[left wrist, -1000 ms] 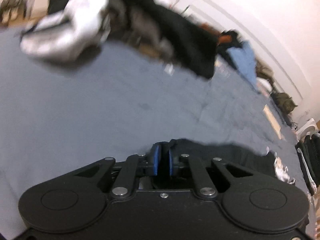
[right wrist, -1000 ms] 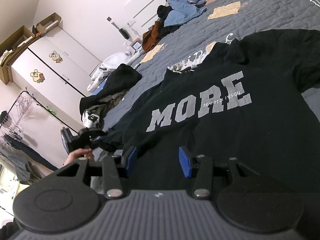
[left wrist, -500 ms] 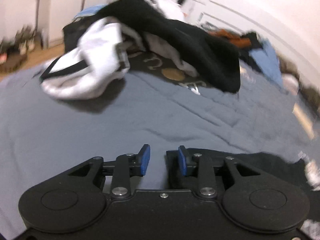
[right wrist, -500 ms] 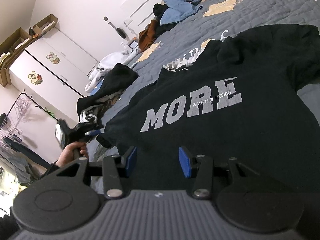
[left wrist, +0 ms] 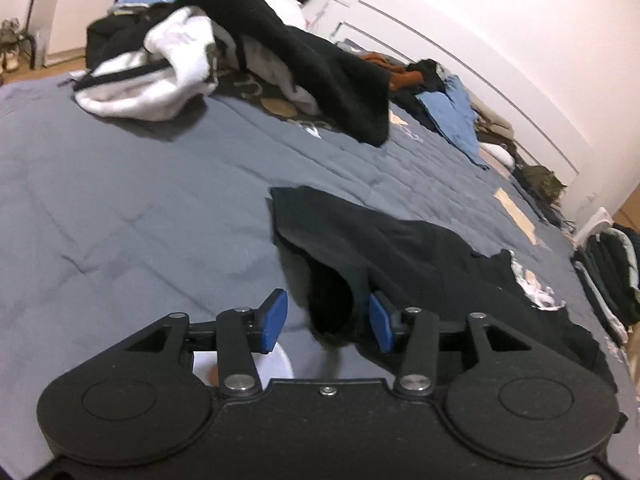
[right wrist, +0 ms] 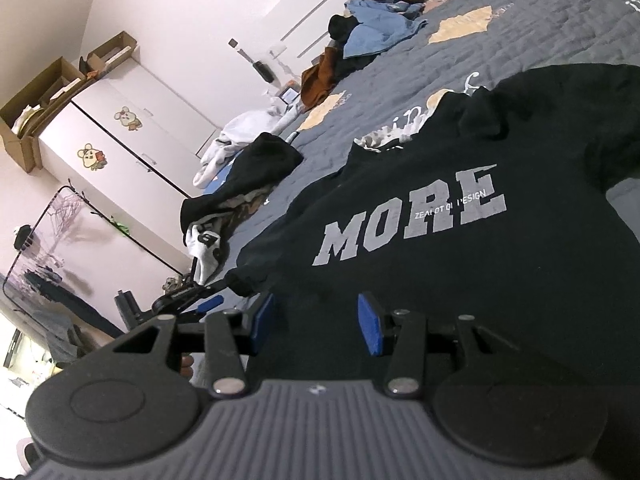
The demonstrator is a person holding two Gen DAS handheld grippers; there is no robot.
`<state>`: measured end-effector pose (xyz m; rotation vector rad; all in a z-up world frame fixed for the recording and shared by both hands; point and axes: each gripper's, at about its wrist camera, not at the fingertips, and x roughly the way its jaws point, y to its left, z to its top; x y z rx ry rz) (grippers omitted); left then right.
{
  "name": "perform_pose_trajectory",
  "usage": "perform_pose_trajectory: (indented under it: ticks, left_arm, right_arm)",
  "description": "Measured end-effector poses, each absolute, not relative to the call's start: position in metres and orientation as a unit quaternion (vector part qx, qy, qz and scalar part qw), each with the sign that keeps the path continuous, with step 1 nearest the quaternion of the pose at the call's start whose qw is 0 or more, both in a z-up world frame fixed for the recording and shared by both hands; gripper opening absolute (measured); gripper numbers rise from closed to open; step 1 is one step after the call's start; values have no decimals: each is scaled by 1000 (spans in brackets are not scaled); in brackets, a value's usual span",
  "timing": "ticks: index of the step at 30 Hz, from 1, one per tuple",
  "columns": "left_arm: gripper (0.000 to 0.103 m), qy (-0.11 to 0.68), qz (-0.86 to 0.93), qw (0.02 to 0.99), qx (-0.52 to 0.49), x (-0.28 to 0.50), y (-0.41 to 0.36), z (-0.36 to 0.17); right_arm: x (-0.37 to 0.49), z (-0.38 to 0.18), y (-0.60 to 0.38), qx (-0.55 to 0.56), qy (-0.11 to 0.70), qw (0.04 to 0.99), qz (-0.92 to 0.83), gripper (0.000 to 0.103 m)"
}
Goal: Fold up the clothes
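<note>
Left wrist view: the left gripper [left wrist: 328,322] hangs low over the grey quilted bed [left wrist: 132,208], its blue fingers [left wrist: 274,320] spreading apart. A dark fold of the black T-shirt's sleeve [left wrist: 332,304] droops between them, close to the finger at 3 o'clock, but neither pad appears to press on it, so the cloth looks released. The sleeve's flat edge [left wrist: 304,200] lies ahead at 12 o'clock. From 9 to 11 o'clock the quilt is bare, giving open room to swing; a heap of white and black clothes [left wrist: 224,52] sits at 12 o'clock well beyond, and more garments line the wall from 1 to 3 o'clock.

Right wrist view: the right gripper [right wrist: 316,328] has its fingers [right wrist: 370,330] parted and grasps nothing, poised above the lower body of the black T-shirt [right wrist: 460,272], which lies spread with "MORE" printed across it. The left gripper [right wrist: 188,300] shows at 9 o'clock beside the sleeve cuff [right wrist: 244,280].

The likely risk is that the drooping fold catches on a finger as the left hand leaves, dragging the sleeve out of line and wrinkling the fold. The bed's near edge also lies close beneath both grippers, so a low pass could pull the hem off the side.
</note>
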<state>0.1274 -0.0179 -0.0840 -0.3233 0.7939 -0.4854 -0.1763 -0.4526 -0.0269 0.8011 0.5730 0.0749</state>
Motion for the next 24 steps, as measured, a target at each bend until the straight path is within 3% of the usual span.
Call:
perform_pose_trajectory:
  ticks: [7, 9, 12, 24]
  left_arm:
    - [42, 379, -248, 882, -130, 124, -35, -93]
    - [21, 381, -252, 881, -123, 124, -36, -95]
    - [3, 386, -258, 879, -112, 124, -37, -97]
    - [0, 400, -212, 870, -196, 125, 38, -79]
  right_arm:
    - [-175, -29, -453, 386, 278, 879, 36, 46]
    - [-174, -31, -454, 387, 281, 877, 34, 46]
    - [-173, -35, -455, 389, 287, 875, 31, 46]
    - [-174, -39, -460, 395, 292, 870, 30, 47]
